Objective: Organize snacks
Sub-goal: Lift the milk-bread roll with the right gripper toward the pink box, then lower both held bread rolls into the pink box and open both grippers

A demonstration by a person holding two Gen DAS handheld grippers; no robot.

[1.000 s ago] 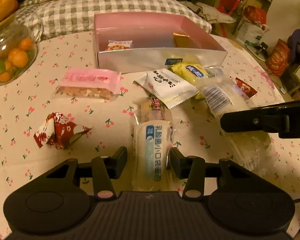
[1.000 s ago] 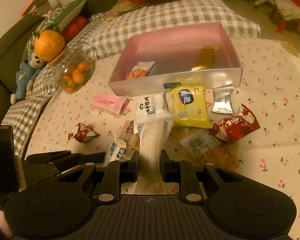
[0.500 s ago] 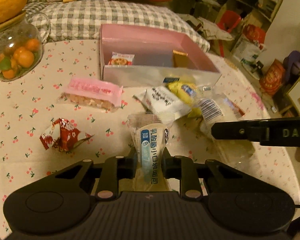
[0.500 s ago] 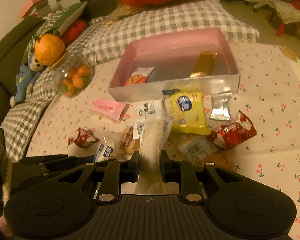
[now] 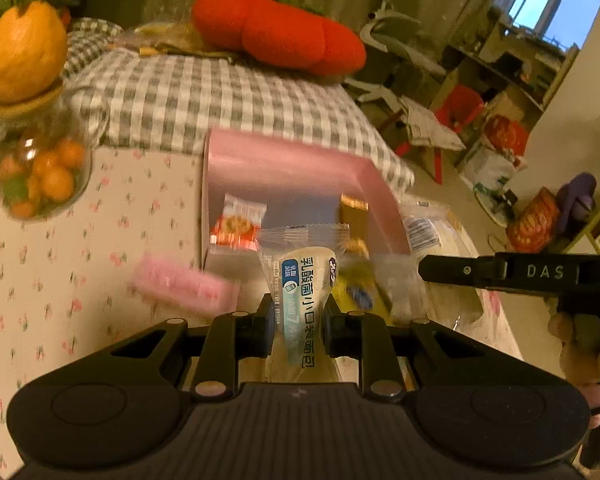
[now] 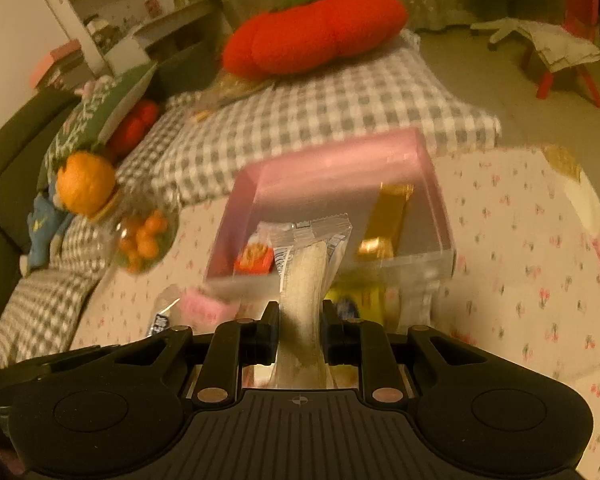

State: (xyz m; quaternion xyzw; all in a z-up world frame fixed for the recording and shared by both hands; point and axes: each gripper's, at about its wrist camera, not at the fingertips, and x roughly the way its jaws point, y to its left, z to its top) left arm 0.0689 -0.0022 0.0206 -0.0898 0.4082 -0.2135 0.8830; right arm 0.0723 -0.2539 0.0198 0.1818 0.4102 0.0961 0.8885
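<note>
While both grippers carry a packet clear of the tabletop (image 6: 520, 240), the step in hand is the transfer toward the pink box (image 5: 300, 164).

Left gripper (image 5: 298, 320): the fingers are nearly closed and clamp a clear bread packet with a blue label (image 5: 304, 280); its crimped upper edge stands in front of the box opening in the left wrist view.

Right gripper (image 6: 300, 328): the fingers are fully closed on a long pale packet (image 6: 306, 276), whose sealed end points at the box's near wall.

Contents of the box: a small orange-and-white packet (image 5: 238, 222) at the left and a gold bar (image 6: 388, 220) at the right. The floor between them appears free.

Remaining on the tabletop in front of the box: a pink wafer packet (image 5: 184, 286) and a yellow packet (image 6: 360, 298), both blurred.

Next move, as judged: advance each gripper over the near wall, lower it until the packet is above the free floor area, then open the fingers. Keep the two grippers apart during entry, since they sit side by side. Avoid dropping either packet on the gold bar.
</note>
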